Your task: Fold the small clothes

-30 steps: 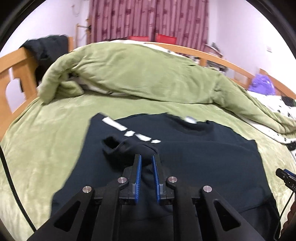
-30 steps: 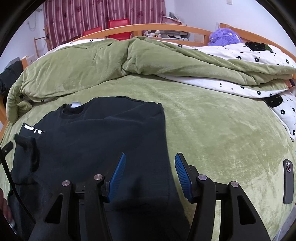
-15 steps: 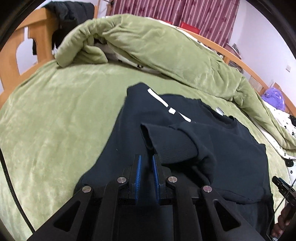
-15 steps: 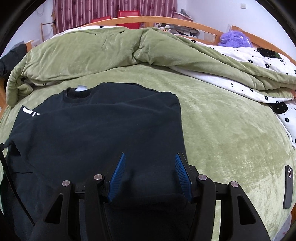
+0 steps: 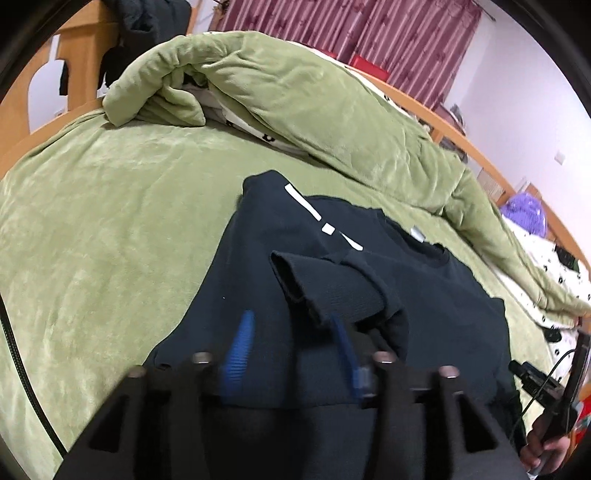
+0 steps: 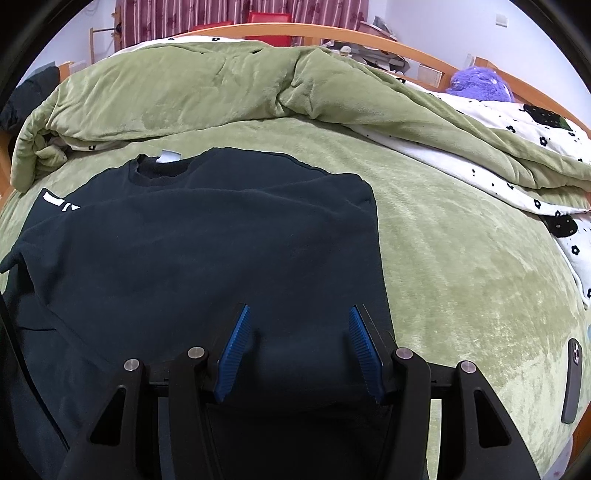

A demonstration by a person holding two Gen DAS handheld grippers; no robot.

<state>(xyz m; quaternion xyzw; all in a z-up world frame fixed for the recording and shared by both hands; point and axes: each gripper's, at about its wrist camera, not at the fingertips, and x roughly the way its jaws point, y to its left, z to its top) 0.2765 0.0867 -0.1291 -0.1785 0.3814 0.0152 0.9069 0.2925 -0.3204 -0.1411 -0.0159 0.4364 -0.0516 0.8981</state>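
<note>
Black sweatshirt [image 5: 424,295] lies spread on the bed [image 5: 92,240], centre to lower right of the left wrist view; in the right wrist view it fills the centre and lower left. White lettering [image 5: 321,218] on its upper left shoulder area, white neck label [image 6: 168,156] at the collar. One sleeve [image 5: 332,291] is folded across the body of the sweatshirt, ribbed cuff end pointing to frame left, lying just above the left hand-held gripper [image 5: 291,332].

Left hand-held gripper: jaws opening, blue pads motion-blurred and apart. The sleeve edge sits just by the right-hand pad; nothing is pinched between the pads, only the sweatshirt body shows in the gap.

Right hand-held gripper [image 6: 299,328]: jaws apart, lower centre of its frame, over the sweatshirt near its right edge. Cloth shows between the pads but neither pad presses it.

Green blanket [image 6: 221,81] bunched in a long roll across the upper part of both views, with a white flower-print sheet [image 6: 498,158] under it at right. Purple plush toy [image 6: 480,85] at upper right. Dark phone [image 6: 571,380] lies on the bed at lower right of the right wrist view, well apart from the sweatshirt. Wooden bed frame [image 5: 85,48] at upper left, dark clothing [image 5: 147,22] draped on it. Striped curtain [image 5: 351,26] along the top. No containers in view.
</note>
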